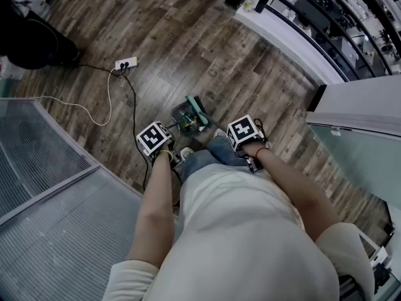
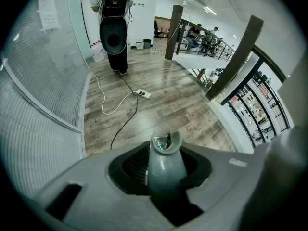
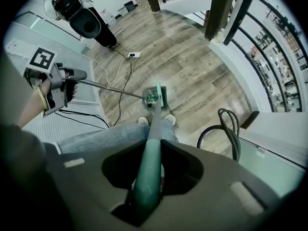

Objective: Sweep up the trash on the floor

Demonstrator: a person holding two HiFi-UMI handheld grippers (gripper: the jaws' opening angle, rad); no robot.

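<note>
A dark dustpan [image 1: 185, 113] rests on the wood floor just ahead of my shoes, with small bits of trash [image 1: 189, 124] inside it. Its long grey handle [image 2: 163, 165] runs up into my left gripper [image 1: 169, 158], which is shut on it. A teal broom [image 1: 198, 110] stands at the dustpan's right side. The broom's teal handle [image 3: 150, 153] is clamped in my right gripper [image 1: 252, 160]. In the right gripper view the left gripper [image 3: 61, 88] shows at the left, and both handles meet at the dustpan [image 3: 155, 96].
A white power strip [image 1: 126, 63] lies further out, with a white cable [image 1: 94, 108] and a black cable [image 1: 134, 105] trailing from it. A glass wall [image 1: 44, 168] stands to my left, a glass panel [image 1: 360, 152] to my right, a railing [image 1: 338, 24] beyond. A person in black [image 2: 114, 30] stands far off.
</note>
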